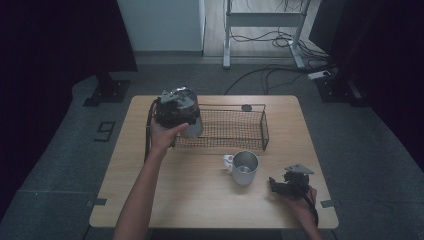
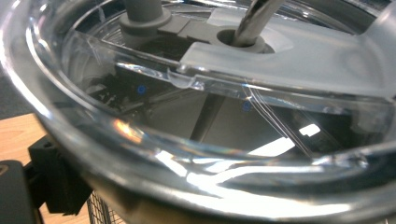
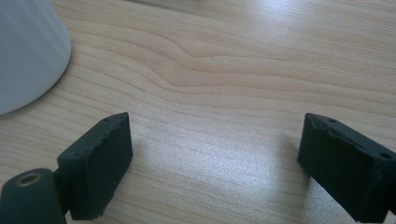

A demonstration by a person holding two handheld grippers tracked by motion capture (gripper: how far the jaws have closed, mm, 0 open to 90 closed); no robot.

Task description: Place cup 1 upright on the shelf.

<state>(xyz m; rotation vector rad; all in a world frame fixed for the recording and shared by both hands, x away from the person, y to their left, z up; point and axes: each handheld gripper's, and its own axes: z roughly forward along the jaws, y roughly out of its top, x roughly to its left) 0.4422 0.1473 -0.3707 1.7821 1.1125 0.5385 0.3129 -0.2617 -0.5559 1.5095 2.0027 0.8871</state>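
High view: left tool (image 1: 186, 119) grasping lidded tumbler (image 1: 192, 117) over basket (image 1: 264, 131); right tool (image 3: 212, 163) released; no legible writing.

Glossy clear plastic lid (image 2: 196, 154) on brushed-metal tumbler (image 1: 192, 120), smooth pale wood-grain counter (image 3: 243, 60), black wire-mesh basket (image 1: 230, 131), shiny steel mug (image 1: 245, 167), matt black hand-held gripper (image 3: 212, 158) pads

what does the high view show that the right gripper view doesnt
High view alone: the wire basket, the left tongs holding a lidded cup at the basket's left end, and the mug's open top and handle. Right gripper view alone: the wood grain between the open right tongs. Both: the table, mug and right tongs.
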